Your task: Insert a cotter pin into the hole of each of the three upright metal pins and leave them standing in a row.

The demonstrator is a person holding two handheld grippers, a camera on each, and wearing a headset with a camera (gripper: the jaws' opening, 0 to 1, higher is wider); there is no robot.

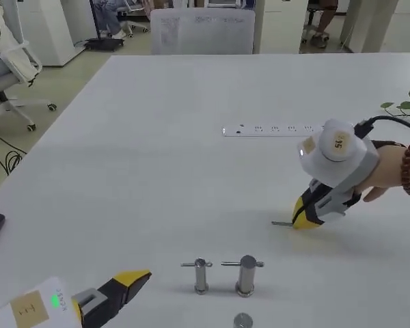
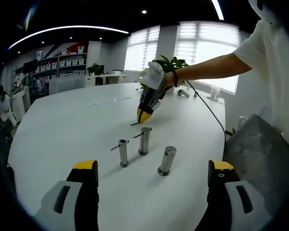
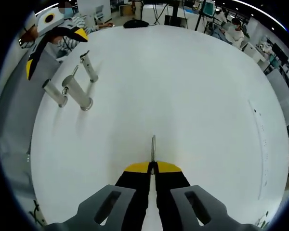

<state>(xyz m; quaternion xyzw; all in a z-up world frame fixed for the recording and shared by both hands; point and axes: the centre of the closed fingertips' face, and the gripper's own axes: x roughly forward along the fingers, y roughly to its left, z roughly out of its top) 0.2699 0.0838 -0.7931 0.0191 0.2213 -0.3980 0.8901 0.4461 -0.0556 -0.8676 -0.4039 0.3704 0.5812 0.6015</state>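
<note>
The right gripper [image 3: 152, 166], at 4 o'clock in the head view, pinches the thin cotter pin [image 3: 153, 147] by its end, so it may twist and miss the hole in the bare metal pin [image 2: 167, 160] at 6 o'clock; the left gripper [image 1: 131, 280] has its jaws apart.

**Cut off and covered**

In the head view, the bottom edge cuts the 3rd metal pin [image 1: 242, 320], so just its top shows. The cotter pin [image 1: 282, 223] is mostly buried between the right gripper's [image 1: 298, 220] clamped jaws. That gripper hides the power strip's [image 1: 273, 129] right end.
</note>
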